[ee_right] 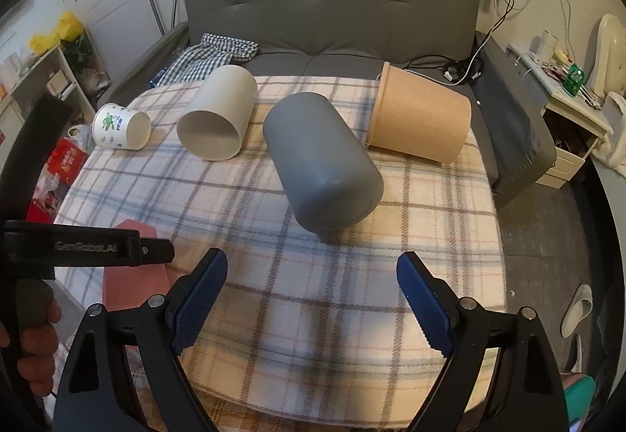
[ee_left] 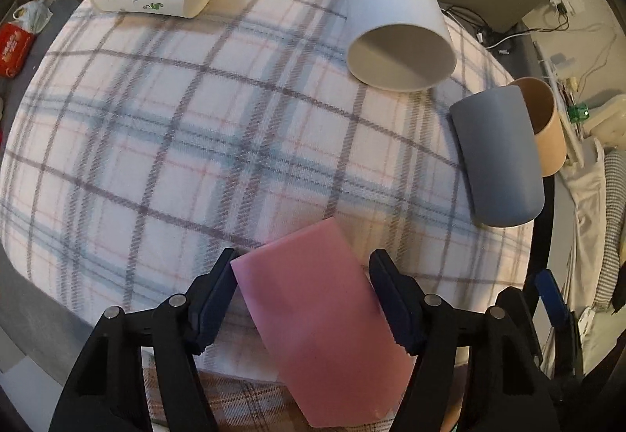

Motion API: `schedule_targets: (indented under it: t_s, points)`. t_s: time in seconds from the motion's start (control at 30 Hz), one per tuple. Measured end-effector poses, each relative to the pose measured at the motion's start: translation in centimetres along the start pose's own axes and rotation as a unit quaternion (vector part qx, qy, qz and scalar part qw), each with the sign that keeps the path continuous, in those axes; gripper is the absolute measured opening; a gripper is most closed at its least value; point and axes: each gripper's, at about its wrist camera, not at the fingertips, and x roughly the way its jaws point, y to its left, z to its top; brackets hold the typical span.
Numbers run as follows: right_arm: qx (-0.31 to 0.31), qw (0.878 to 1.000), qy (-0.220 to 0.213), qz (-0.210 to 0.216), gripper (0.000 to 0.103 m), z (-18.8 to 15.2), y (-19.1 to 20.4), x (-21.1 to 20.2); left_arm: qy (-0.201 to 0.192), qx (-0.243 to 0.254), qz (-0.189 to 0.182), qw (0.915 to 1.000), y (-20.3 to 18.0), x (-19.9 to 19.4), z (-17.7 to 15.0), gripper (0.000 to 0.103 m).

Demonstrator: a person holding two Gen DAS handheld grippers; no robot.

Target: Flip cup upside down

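The left gripper (ee_left: 303, 267) has its fingers closed on a pink cup (ee_left: 317, 318), tilted between them above the plaid blanket (ee_left: 195, 158). The right gripper (ee_right: 313, 275) fingers are spread apart, holding nothing; a grey cup (ee_right: 321, 166) lies on its side ahead of them

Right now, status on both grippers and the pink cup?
Left gripper fingers straddle pink cup, contact unclear. Right gripper open, empty, facing the grey cup on its side. Nothing blocking.

matt pink cup (ee_left: 321, 322), woven plaid cloth (ee_left: 195, 142)
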Motion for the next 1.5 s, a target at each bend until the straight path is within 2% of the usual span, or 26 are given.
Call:
schedule_targets:
  t_s: [0.17, 0.4, 0.5, 0.6, 0.67, 0.77, 0.87, 1.1, 1.5]
  points:
    - [0.002, 1.0, -0.003, -0.005, 0.089, 0.0, 0.0, -0.4, -0.021, 0.014, -0.008, 0.9996, -0.4, -1.7, -0.1, 0.063]
    - [-0.001, 1.0, -0.018, -0.007, 0.089, -0.1, 0.3, -1.9, -0.093, 0.049, 0.001, 0.9945, -1.1, -5.9, -0.4, 0.061]
    - [-0.001, 1.0, -0.025, -0.008, 0.089, -0.3, 0.4, -2.5, -0.134, 0.063, 0.009, 0.9889, -1.5, -7.7, -0.9, 0.06]
    - [0.0, 1.0, -0.029, -0.01, 0.089, -0.6, 0.5, -3.0, -0.179, 0.085, 0.025, 0.9798, -2.1, -8.9, -1.3, 0.06]
    - [0.0, 0.999, -0.032, -0.01, 0.089, -0.8, 0.5, -3.3, -0.203, 0.102, 0.048, 0.9727, -3.0, -8.8, -1.3, 0.059]
    - [0.001, 0.999, -0.034, -0.012, 0.089, -1.0, 0.5, -3.4, -0.223, 0.12, 0.061, 0.9654, -3.7, -8.3, -1.3, 0.059]
    - [0.003, 0.999, -0.033, -0.012, 0.089, -1.1, 0.6, -3.4, -0.234, 0.133, 0.068, 0.9608, -4.2, -7.8, -1.2, 0.059]
    - [0.004, 0.999, -0.03, -0.013, 0.089, -1.1, 0.6, -3.0, -0.244, 0.147, 0.07, 0.9559, -4.7, -7.2, -0.8, 0.059]
    - [0.017, 1.0, -0.018, -0.012, 0.089, -1.3, -0.2, -1.9, -0.216, 0.171, 0.082, 0.9578, -6.0, -4.4, 0.5, 0.059]
